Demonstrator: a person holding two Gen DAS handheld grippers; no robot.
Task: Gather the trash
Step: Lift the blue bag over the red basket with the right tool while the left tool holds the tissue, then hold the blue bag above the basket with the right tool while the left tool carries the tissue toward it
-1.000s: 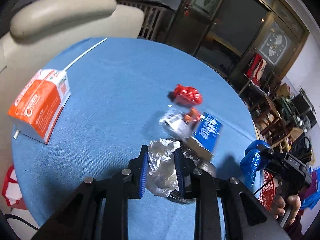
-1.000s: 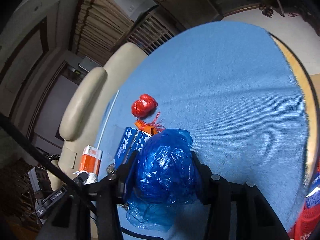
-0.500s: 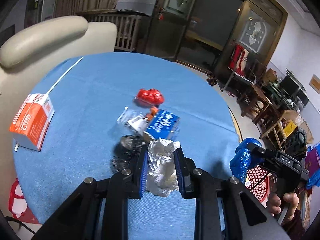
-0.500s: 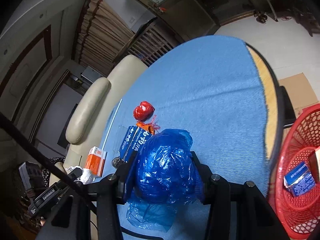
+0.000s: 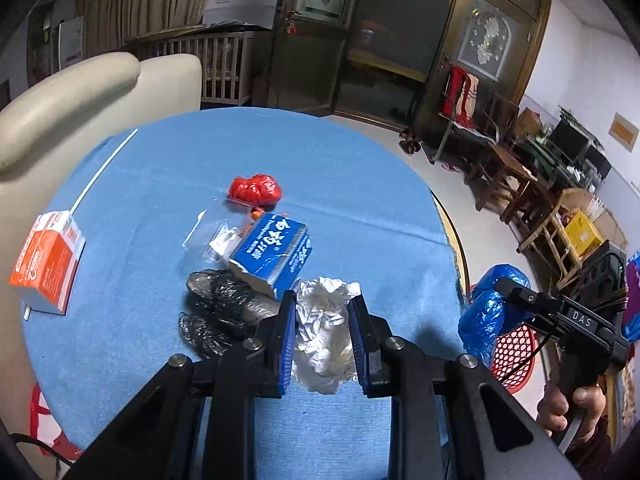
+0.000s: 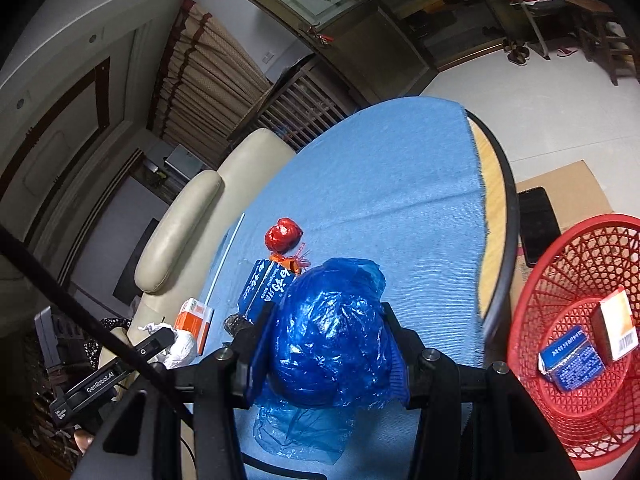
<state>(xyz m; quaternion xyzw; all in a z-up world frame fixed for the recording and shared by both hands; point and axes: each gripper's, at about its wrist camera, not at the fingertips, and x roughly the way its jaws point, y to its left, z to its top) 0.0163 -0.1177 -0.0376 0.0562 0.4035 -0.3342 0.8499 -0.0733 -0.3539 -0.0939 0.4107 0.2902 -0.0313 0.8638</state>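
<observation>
Left wrist: left tool (image 5: 322, 330) grips crumpled foil (image 5: 325, 340); right tool (image 6: 326, 344) clamps blue bag (image 6: 330, 340).

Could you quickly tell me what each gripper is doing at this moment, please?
Left gripper: closed on the crumpled foil wad.
Right gripper: closed on the blue plastic bag.

The crumpled black plastic bag (image 5: 218, 308) is partly hidden behind the left gripper's black finger (image 5: 280, 332), and the blue printed carton (image 6: 264, 286) is largely covered by the bulging blue plastic bag (image 6: 332, 340). The red mesh plastic basket (image 6: 576, 276) is cut off at the picture's right edge. Print on the blue and orange-white boxes inside it is too small to read.
</observation>
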